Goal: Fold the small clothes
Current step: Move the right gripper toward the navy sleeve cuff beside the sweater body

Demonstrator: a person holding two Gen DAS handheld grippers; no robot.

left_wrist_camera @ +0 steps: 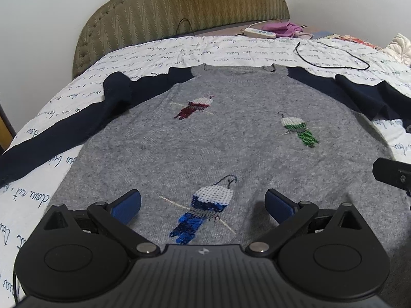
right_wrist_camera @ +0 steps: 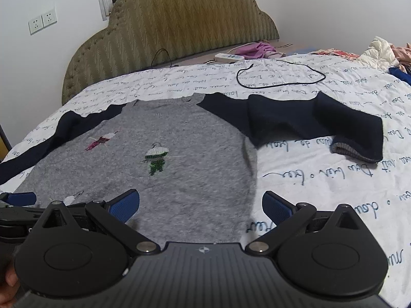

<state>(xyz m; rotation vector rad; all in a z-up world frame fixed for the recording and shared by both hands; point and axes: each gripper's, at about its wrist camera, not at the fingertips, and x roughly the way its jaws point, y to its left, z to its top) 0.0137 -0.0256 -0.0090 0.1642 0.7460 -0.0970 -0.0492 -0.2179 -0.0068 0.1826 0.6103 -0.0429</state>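
A small grey sweater [left_wrist_camera: 231, 138] [right_wrist_camera: 185, 169] with dark navy sleeves lies flat, front up, on the bed. Sequin figures in red, green and blue decorate its chest. My left gripper [left_wrist_camera: 203, 205] hovers open over the lower hem, its blue pads either side of the blue sequin figure [left_wrist_camera: 203, 210]. My right gripper [right_wrist_camera: 201, 205] is open above the sweater's lower right edge. The right sleeve [right_wrist_camera: 316, 123] stretches out sideways with its grey cuff folded under. The left sleeve [left_wrist_camera: 64, 128] runs off to the left. Nothing is between either pair of fingers.
The bed carries a white quilt [right_wrist_camera: 321, 179] printed with script. A black cable [right_wrist_camera: 280, 77] loops behind the sweater. A power strip [right_wrist_camera: 228, 57] and pink cloth [right_wrist_camera: 254, 50] lie by the padded headboard [right_wrist_camera: 174, 25]. More clothes [right_wrist_camera: 380, 51] are piled at the far right.
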